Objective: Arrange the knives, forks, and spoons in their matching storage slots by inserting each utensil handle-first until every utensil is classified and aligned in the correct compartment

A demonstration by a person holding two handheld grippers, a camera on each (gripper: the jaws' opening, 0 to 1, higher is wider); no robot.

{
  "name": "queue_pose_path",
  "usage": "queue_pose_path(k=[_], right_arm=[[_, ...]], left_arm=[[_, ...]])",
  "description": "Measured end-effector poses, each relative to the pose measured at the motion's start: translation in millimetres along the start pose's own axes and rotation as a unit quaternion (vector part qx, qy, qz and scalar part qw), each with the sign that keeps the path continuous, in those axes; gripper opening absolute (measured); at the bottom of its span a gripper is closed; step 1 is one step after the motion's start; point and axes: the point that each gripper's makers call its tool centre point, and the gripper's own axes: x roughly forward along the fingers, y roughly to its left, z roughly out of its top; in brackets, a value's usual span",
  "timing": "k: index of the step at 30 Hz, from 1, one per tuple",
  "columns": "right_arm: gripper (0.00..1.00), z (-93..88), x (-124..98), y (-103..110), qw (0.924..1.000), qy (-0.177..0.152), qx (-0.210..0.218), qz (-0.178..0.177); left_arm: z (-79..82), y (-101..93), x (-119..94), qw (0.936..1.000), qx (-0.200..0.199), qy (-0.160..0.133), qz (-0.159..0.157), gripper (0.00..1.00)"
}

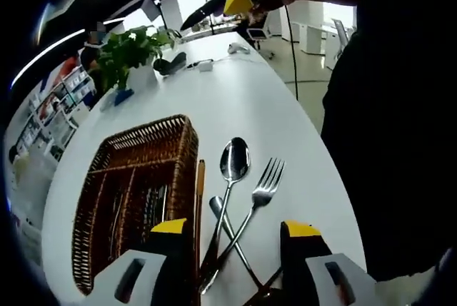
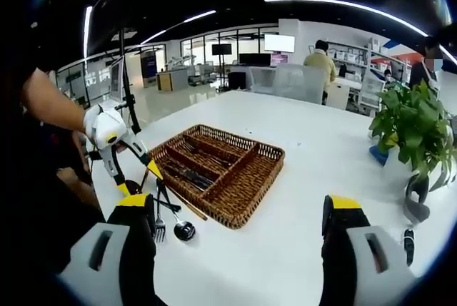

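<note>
Jaws of the left hand-held gripper [image 1: 235, 249] stand spread, nothing between them, low over the white counter [image 1: 285, 128]. Just ahead, between and past the jaw tips, loose cutlery lies crossed on the counter: a spoon [image 1: 230, 177] with its bowl pointing away, a fork [image 1: 258, 199] to its right with tines away, and a second spoon [image 1: 227, 224] crossing under them. A thin wooden stick [image 1: 200, 192] lies along the near wall of the wicker cutlery tray [image 1: 136, 199], which sits just left of the jaws; dark utensils already rest in its long slots, kinds hard to tell. Farther ahead stand a potted plant [image 1: 132, 53] and small gadgets.

The right hand-held gripper [image 2: 239, 238] is likewise spread and empty, held well above the counter. The wicker tray [image 2: 221, 167] lies ahead of it, slightly left. Beside its left jaw are the fork [image 2: 160, 229] and spoon [image 2: 183, 229], with the left hand-held gripper [image 2: 139, 177] over them. The plant [image 2: 414, 131] stands far right.
</note>
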Motion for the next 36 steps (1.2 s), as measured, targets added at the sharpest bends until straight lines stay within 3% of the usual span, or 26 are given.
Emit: queue_pose_path(k=[2,3,5,10,21,24,30,36], right_arm=[[0.99,0.1,-0.3,-0.8,1.0,0.0,0.0,-0.001],[0.99,0.0,-0.4,-1.1,1.0,-0.001,0.001,-0.002],[0.99,-0.5,-0.5,-0.8,1.0,0.0,0.003,-0.002],[0.99,-2.6,0.2,0.1,1.0,0.003,0.002,0.0],[0.99,-7.5,-2.7,-1.5,1.0,0.009,0.005,-0.001],[0.99,-7.7,-3.5,-2.6,1.0,0.008,0.005,-0.001],[0.99,-8.8,-3.4,-2.7,0.9999,0.01,0.003,0.0],[0.99,-9.3,-1.6,0.0,0.9999,0.012,0.0,0.005]], left_arm=[[5.5,1.9,1.9,0.9998,0.005,-0.017,0.004,0.34],[6.5,0.9,2.7,0.9998,0.0,-0.022,-0.001,0.31],[4.7,-0.7,7.4,0.9998,-0.001,-0.018,-0.011,0.3],[-10.3,-7.6,19.5,0.9986,0.03,0.023,-0.035,0.25],[-22.4,-18.4,44.7,0.9941,0.062,0.05,-0.074,0.13],[-22.7,-15.4,47.3,0.995,0.049,0.05,-0.071,0.11],[-21.4,-18.6,48.5,0.9924,0.073,0.054,-0.083,0.05],[-21.8,-15.2,47.5,0.9923,0.08,0.063,-0.071,0.02]])
